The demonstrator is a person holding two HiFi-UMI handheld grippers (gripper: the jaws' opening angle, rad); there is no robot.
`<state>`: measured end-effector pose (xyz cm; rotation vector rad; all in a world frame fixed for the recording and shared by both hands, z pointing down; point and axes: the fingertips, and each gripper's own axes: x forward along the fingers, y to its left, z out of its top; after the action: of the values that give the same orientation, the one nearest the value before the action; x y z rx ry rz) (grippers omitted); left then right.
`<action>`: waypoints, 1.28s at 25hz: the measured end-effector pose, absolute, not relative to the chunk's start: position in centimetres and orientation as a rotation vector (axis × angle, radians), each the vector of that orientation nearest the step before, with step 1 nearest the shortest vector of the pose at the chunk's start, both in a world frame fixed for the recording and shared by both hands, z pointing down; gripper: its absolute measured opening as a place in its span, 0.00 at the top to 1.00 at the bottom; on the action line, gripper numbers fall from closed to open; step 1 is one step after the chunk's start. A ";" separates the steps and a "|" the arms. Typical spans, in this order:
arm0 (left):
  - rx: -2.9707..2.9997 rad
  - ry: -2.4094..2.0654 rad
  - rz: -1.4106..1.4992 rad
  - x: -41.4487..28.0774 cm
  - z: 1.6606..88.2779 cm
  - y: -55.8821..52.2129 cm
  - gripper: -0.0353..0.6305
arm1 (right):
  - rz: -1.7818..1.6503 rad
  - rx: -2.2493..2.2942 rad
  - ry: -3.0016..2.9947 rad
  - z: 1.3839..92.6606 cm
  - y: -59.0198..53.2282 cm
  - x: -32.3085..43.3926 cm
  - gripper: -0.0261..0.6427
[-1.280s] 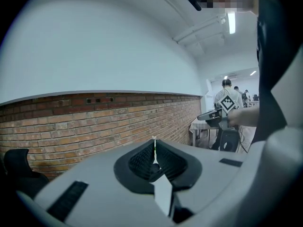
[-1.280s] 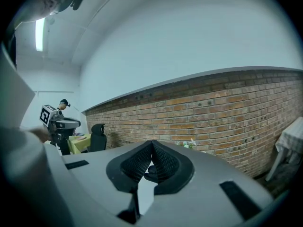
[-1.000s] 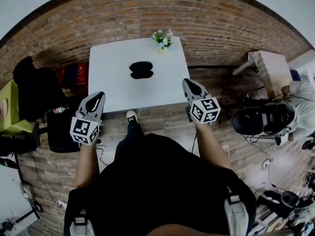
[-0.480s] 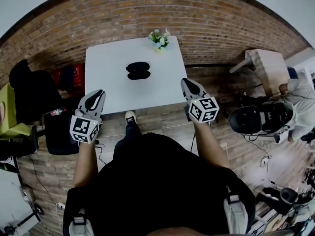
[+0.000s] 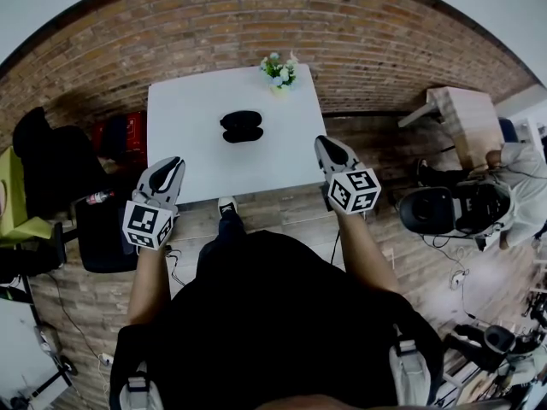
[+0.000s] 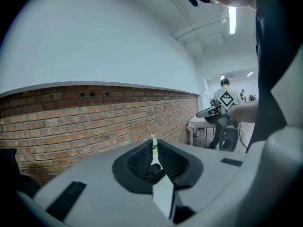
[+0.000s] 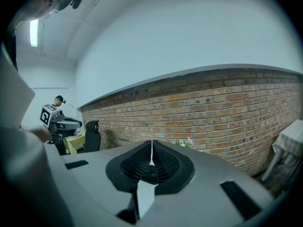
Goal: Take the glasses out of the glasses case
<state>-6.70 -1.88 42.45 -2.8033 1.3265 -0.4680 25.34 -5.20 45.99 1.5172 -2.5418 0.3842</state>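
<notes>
We hold a grey two-jaw left gripper (image 5: 173,162) at the lower left of the head view. Its jaws are pressed together, with only a hairline slit between the ribbed black pads (image 6: 137,160), and they grip nothing. The grey two-jaw right gripper (image 5: 325,141) sits at centre right. Its jaws are closed the same way, and the dark ribbed pads (image 7: 163,164) are also empty. Each gripper carries a white cube with black square markers: one on the left gripper (image 5: 148,225) and one on the right gripper (image 5: 355,190).

Both grippers hover at the near edge of a white square table (image 5: 188,143), one at each near corner, and neither touches it. We see our bare forearms and dark clothing filling the lower middle of the frame.

The black glasses case (image 5: 242,125) lies near the middle of the table, in the upper centre of the frame and well apart from both grippers. It shows as two dark rounded lobes. We cannot tell whether it is open, and no glasses can be made out.

A small bunch of white and green flowers (image 5: 279,68) stands at the table's far edge, beside a red brick wall (image 5: 171,32) that curves across the top of the frame. A black office chair (image 5: 51,156) stands at the left on a wooden plank floor (image 5: 282,212). A second, pale table (image 5: 466,118) is at the upper right.
</notes>
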 end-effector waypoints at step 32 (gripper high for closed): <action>-2.826 1.291 -0.527 -9.2 43.7 -13.7 0.89 | 0.457 1.531 -2.490 48.0 -15.2 22.2 0.91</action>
<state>-9.24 -13.66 43.66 -2.8261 1.2906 -0.5268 22.22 -15.21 47.98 1.5309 -2.4900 0.4573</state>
